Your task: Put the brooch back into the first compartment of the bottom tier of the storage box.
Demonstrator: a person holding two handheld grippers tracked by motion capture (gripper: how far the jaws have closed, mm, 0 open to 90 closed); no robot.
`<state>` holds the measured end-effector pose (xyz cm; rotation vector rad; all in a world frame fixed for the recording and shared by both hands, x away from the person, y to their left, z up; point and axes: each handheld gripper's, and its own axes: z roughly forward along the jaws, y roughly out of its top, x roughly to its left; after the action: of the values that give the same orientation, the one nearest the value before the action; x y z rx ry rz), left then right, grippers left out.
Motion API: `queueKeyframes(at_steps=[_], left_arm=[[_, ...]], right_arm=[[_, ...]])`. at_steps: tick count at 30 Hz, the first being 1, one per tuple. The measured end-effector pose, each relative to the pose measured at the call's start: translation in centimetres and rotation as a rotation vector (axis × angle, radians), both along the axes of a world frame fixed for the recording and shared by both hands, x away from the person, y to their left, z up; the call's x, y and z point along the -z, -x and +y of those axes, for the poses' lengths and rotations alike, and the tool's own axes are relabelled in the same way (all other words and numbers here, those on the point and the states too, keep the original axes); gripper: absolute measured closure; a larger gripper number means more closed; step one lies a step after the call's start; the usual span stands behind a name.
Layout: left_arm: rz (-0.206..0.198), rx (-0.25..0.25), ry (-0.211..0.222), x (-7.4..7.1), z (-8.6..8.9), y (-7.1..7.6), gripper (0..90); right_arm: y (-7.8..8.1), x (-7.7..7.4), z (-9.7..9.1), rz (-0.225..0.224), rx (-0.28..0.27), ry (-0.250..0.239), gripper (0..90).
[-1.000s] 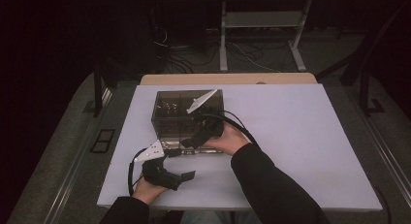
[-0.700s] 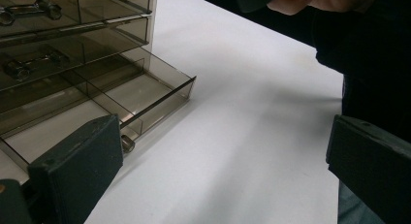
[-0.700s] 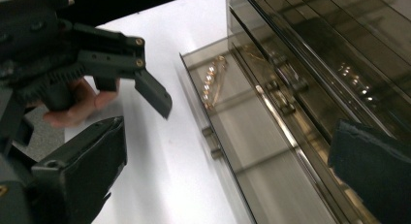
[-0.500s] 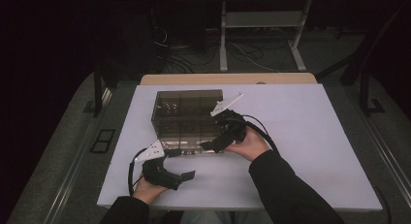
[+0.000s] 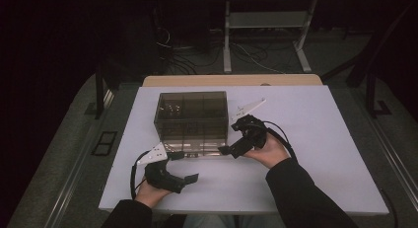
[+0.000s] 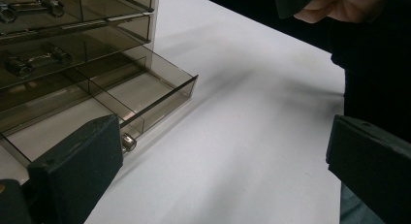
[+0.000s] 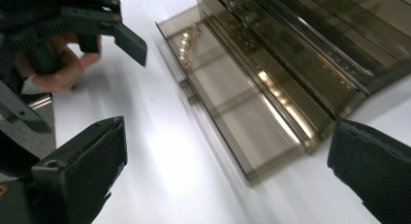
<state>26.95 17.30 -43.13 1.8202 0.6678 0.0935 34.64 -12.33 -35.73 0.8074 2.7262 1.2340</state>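
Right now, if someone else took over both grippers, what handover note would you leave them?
Left gripper: jaws open, holding nothing, low on the white table in front of the drawer cabinet.
Right gripper: jaws open, holding nothing, by the right end of the bottom drawer.
Done: bottom drawer is pulled out; the compartments in sight look empty. Small metal parts lie in the upper drawers.
Left, likely: put something in the open drawer or push it shut; I cannot tell which.

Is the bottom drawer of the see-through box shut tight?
No, the bottom drawer sticks out from the smoky clear drawer box onto the white table, with its dividers showing.
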Motion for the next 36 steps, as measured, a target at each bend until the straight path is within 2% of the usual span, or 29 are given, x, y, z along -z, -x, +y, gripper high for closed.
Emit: queueKeyframes(at_steps=[19,36], left_arm=[[0.002,-0.004,-0.001,0.0,-0.1,0.0,0.0],[0.005,-0.010,-0.005,0.1,0.0,0.1,0.0]], right_arm=[[2.2,1.2,-5.8,-0.002,0.098,-0.033,0.1],[4.8,3.8,-11.4,0.010,0.220,-0.061,0.1]])
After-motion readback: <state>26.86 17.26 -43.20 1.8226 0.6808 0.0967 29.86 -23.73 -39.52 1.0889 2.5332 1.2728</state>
